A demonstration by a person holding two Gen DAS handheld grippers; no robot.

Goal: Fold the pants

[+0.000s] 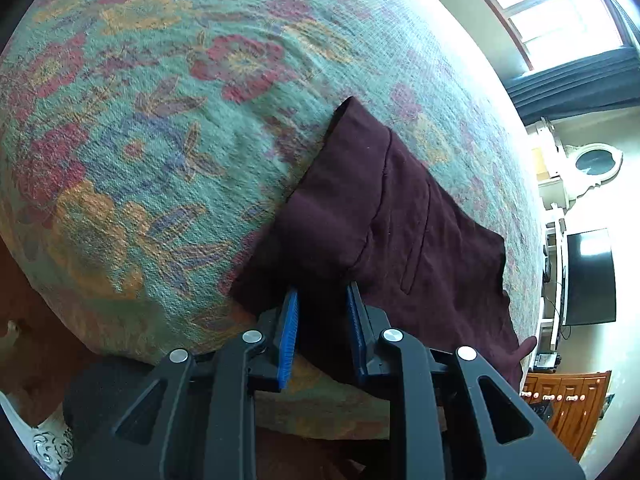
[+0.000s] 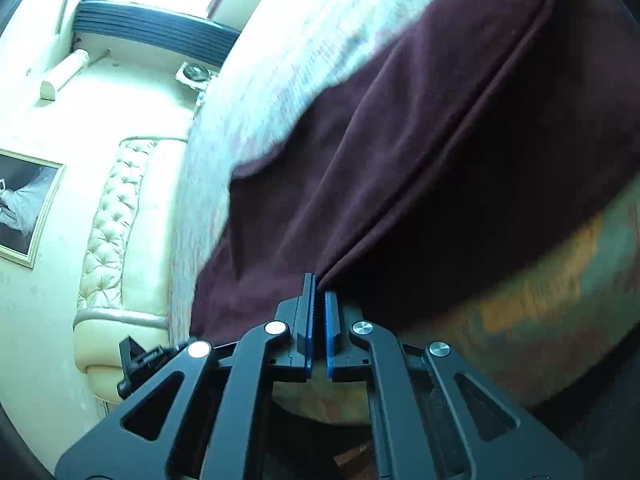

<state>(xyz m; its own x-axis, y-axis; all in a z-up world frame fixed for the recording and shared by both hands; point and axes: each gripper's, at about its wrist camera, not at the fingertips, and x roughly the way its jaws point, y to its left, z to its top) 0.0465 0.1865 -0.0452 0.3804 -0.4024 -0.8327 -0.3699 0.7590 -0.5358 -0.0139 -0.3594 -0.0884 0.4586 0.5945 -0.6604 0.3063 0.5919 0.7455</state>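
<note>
Dark maroon pants point(image 1: 380, 208) lie on a floral bedspread point(image 1: 160, 120), folded over, with one end hanging over the near edge. My left gripper point(image 1: 322, 292) is open, its blue pads on either side of the near edge of the pants. In the right wrist view the pants point(image 2: 400, 160) fill the middle, draped over the bed edge. My right gripper point(image 2: 320, 288) is shut on a fold of the pants at their lower edge.
The bed's near edge point(image 1: 320, 400) runs just under both grippers. A cream tufted headboard point(image 2: 116, 220) stands at the left of the right wrist view. A dark television point(image 1: 588, 276) and a wooden dresser point(image 1: 568, 404) stand against the far wall, with a window point(image 1: 540, 4) above.
</note>
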